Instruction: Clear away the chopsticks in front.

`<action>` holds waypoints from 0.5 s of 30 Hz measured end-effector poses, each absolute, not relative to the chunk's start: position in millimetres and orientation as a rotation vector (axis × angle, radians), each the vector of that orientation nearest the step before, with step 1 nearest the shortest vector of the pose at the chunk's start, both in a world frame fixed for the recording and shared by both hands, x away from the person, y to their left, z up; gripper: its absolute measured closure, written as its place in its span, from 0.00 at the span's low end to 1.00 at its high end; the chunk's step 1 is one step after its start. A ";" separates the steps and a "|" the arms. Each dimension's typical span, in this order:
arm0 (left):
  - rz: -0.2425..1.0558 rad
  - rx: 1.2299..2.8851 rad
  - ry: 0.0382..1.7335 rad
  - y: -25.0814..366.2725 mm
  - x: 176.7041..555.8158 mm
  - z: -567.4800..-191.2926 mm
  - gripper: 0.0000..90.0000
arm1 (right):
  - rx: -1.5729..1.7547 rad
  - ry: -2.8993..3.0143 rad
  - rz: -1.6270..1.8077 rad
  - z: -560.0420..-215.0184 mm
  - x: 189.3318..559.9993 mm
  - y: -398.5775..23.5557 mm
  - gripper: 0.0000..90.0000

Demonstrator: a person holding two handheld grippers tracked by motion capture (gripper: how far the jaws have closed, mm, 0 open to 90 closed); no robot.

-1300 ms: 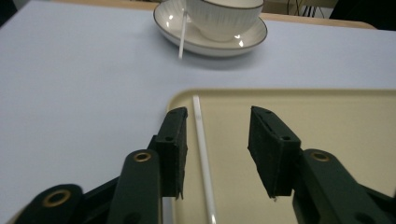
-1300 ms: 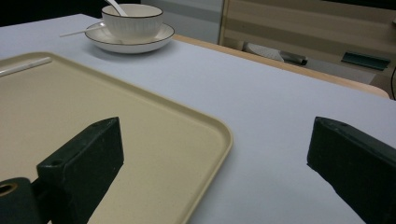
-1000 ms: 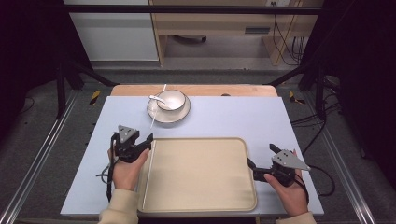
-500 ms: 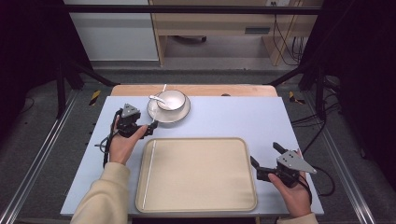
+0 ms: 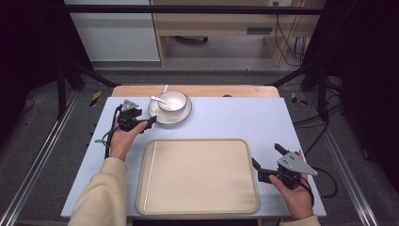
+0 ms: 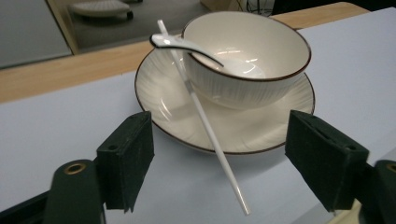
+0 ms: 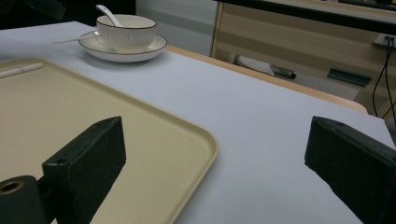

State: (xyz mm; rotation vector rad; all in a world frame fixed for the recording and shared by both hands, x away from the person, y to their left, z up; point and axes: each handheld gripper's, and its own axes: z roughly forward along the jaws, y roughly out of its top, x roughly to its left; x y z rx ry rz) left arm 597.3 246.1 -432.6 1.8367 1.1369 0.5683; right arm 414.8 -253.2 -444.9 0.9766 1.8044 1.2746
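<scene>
Your left gripper sits in the upper left of the frame, jaws standing apart after narrowing a little, just beside the plate, nothing between them. On that plate stands the bowl with a spoon leaning out. Your right gripper rests at lower right, jaws wide, just off the tray at the desk centre.

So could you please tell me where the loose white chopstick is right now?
In the left gripper view the chopstick leans across the plate rim beside the bowl, its near end between the left gripper's open jaws.
</scene>
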 end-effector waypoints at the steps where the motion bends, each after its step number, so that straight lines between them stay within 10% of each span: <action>1: 0.560 1.837 1.141 246.3 597.6 -433.3 0.28 | 0.978 1.806 1.274 -445.1 415.0 -253.5 0.06; 15: 0.627 1.934 1.155 221.9 620.6 -446.7 0.53 | 0.982 1.817 1.264 -445.6 415.4 -252.8 0.06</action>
